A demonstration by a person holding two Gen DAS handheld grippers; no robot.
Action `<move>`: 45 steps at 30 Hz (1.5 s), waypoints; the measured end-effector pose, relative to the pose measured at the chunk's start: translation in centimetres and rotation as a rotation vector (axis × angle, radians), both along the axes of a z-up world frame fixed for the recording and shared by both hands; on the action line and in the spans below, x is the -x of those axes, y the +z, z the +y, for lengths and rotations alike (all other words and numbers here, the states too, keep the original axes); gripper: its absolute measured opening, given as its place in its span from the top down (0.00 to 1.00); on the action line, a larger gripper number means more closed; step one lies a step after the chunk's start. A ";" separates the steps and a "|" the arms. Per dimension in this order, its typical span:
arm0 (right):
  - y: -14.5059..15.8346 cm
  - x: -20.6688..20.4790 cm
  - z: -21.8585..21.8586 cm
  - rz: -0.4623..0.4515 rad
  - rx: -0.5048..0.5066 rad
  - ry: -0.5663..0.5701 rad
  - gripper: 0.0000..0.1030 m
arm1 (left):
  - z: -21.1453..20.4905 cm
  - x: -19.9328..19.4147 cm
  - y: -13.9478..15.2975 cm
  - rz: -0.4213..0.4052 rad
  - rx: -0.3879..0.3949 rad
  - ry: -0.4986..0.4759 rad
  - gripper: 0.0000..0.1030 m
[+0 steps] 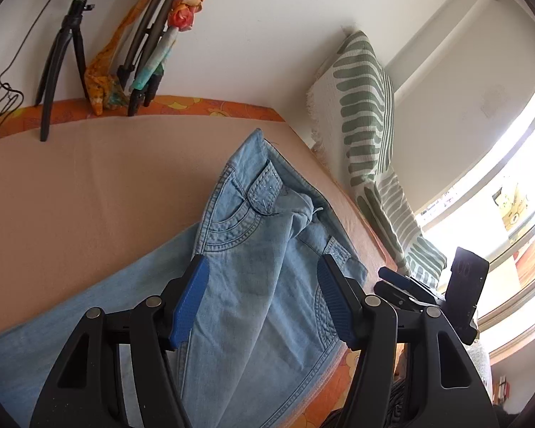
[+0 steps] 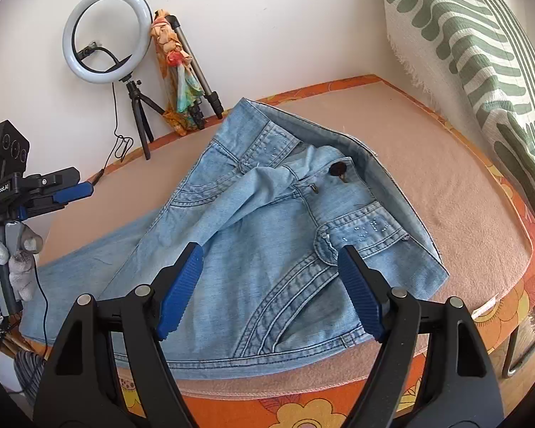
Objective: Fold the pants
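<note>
White wall [image 2: 267,18] behind bed. Peach blanket [image 2: 446,178] over orange floral mattress [image 2: 303,410]. Ring light [image 2: 107,34] on small black tripod [image 2: 141,114] at 10 o'clock in right view, second folded tripod [image 2: 203,75] and orange patterned scarf [image 2: 174,71] leaning beside it. Green-striped cushion [image 1: 363,107] at 2 o'clock against wall. Bright window [image 1: 510,185] at 3 o'clock in left view, daylight.

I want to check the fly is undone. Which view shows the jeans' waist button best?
The right wrist view: the dark waist button sits in plain sight on the jeans, at the open waistband. The left wrist view shows the same jeans from the side, bunched; no button visible there.
</note>
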State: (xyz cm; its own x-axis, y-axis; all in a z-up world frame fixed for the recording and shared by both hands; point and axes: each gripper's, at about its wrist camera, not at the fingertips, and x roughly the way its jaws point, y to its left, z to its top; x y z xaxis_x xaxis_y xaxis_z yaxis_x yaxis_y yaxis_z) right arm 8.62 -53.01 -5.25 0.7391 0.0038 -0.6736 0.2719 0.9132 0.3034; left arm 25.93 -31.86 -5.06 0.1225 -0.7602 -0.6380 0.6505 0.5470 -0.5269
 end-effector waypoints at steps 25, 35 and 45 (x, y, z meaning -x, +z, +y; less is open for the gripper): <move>-3.9 2.5 -7.8 0.049 -0.120 -0.190 0.22 | -8.0 -5.8 -8.1 0.071 -0.051 0.005 0.97; -3.5 3.3 -8.7 0.040 -0.107 -0.231 0.22 | -9.1 -1.9 -3.7 -0.045 -0.005 -0.094 0.96; -2.2 5.3 -12.0 -0.060 -0.221 -0.292 0.22 | -12.8 7.3 -1.7 -0.145 0.012 -0.333 0.96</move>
State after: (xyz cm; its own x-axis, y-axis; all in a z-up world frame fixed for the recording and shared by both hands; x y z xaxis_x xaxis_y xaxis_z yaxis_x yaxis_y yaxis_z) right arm 3.32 -65.05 -7.43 0.7687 -0.0721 -0.6355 0.4868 0.7104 0.5082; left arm 18.64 -44.65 -6.73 -0.0444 -0.7812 -0.6227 0.8604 0.2869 -0.4213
